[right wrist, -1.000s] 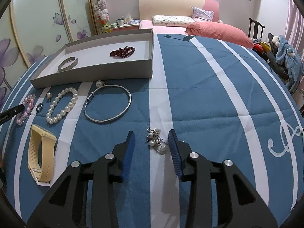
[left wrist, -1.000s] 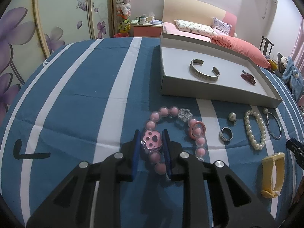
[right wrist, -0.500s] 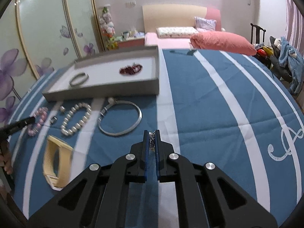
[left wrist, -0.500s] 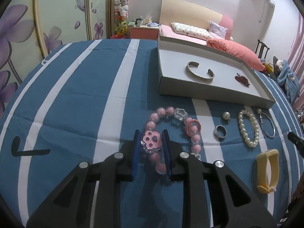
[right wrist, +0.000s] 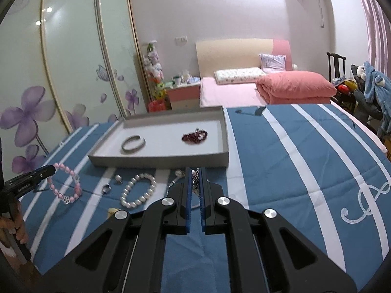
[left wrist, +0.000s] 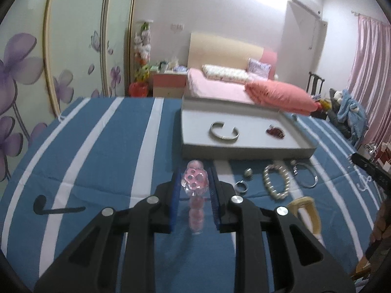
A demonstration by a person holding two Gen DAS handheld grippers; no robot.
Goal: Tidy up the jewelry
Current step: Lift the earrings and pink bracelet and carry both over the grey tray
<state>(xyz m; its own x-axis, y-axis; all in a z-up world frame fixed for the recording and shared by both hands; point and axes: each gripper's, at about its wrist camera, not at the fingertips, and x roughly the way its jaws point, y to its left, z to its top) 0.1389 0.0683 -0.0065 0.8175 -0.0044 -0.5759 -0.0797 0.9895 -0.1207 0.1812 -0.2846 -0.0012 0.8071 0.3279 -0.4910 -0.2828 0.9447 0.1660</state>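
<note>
My left gripper [left wrist: 194, 183] is shut on the pink bead bracelet [left wrist: 194, 182] and holds it lifted above the blue striped cloth; the bracelet hangs from the gripper in the right wrist view [right wrist: 65, 184]. My right gripper [right wrist: 195, 182] is shut on the small pearl earring cluster [right wrist: 195, 179], also lifted. The grey tray [left wrist: 244, 152] lies ahead and holds a silver cuff [left wrist: 224, 133] and a dark red piece [left wrist: 275, 131]. On the cloth lie a pearl bracelet [left wrist: 277, 183], a ring [left wrist: 241, 186], a pearl stud [left wrist: 248, 172], a silver bangle [left wrist: 305, 177] and a yellow band [left wrist: 306, 210].
The cloth covers a table in a bedroom. A bed with a pink quilt [right wrist: 293, 88] stands behind, wardrobe doors [right wrist: 61, 73] to the left, a chair with clothes [right wrist: 366, 85] to the right. The tray's near wall [right wrist: 158, 162] stands between the grippers and its inside.
Both grippers have risen off the cloth with their pieces. The right gripper closed on the earring cluster a second ago. The pink bracelet now hangs free instead of lying flat.
</note>
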